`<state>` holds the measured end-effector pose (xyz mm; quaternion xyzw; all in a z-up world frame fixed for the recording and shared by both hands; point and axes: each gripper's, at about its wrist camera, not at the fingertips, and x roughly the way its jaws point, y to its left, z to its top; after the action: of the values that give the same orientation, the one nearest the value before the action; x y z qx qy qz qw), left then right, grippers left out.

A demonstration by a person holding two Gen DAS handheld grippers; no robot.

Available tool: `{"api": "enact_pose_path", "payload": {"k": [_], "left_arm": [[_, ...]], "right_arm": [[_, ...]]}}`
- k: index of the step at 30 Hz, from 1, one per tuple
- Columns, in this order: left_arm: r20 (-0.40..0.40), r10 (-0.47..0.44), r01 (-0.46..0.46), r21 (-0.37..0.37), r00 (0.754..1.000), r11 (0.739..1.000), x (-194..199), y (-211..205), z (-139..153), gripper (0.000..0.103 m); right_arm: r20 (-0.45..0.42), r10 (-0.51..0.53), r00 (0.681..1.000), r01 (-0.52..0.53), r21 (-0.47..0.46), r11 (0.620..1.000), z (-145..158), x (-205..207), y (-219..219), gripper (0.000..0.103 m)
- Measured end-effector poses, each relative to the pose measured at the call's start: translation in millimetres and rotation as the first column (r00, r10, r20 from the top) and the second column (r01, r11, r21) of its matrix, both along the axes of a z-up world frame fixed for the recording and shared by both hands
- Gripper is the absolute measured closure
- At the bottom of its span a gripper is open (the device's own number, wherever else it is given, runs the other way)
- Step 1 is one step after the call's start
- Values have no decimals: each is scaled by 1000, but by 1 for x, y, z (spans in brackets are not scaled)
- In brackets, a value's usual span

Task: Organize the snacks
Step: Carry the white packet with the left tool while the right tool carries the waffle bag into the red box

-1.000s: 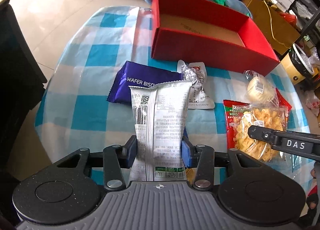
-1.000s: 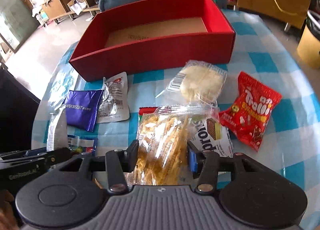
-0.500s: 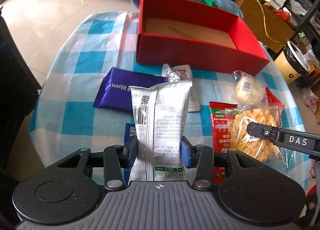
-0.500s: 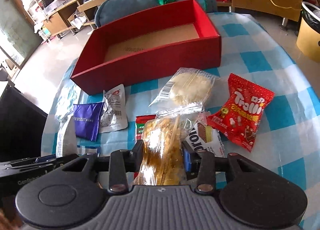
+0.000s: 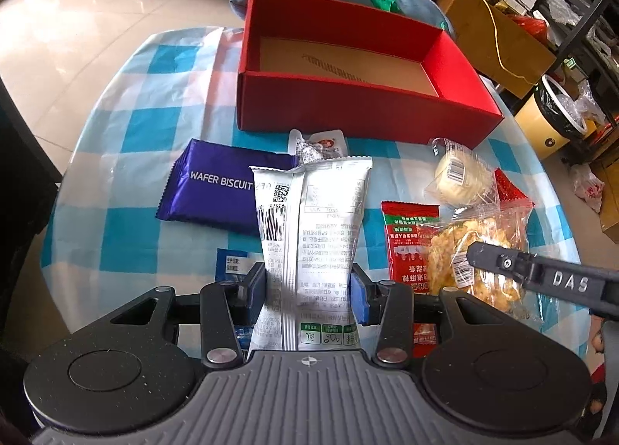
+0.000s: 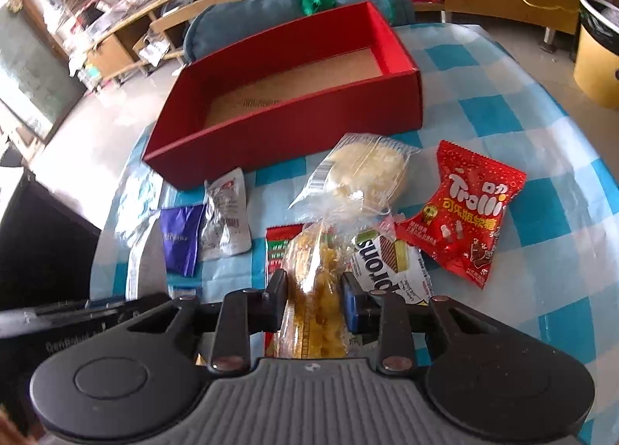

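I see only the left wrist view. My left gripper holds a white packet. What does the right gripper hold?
Observer: The right gripper is shut on the clear bag of yellow crackers; the jaws have just been closing on it.
Operator: Something lies right of that bag?
Observer: Yes, a white wafer packet, partly under the bag's edge.
Operator: I see only a red corner behind the bag. What is it?
Observer: A red Trolli gummy bag, lying flat on the checked tablecloth.
Operator: Is the red box empty?
Observer: As far as the right view shows, yes; only the brown floor is visible.
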<state>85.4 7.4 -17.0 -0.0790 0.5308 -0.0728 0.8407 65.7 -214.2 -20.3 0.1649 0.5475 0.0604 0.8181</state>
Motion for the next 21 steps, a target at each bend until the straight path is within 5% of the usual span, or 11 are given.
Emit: {"api": "enact_pose_path", "payload": {"k": [8,12,21], "left_arm": [[-15,-22,22,24,1000,999,-1,-6,-8,51],[-25,-27,28,30,999,999,-1,-6,-11,51],[10,-25,25,-10,1000,1000,2,-7,5,51]], "right_arm": [[-59,95,994,-100,-76,992,-24,1,29,61],[-33,87,996,-88,-40,995,-17,-1,26,72],[28,14,1000,-15,53,998,6,-8,3,77]]}}
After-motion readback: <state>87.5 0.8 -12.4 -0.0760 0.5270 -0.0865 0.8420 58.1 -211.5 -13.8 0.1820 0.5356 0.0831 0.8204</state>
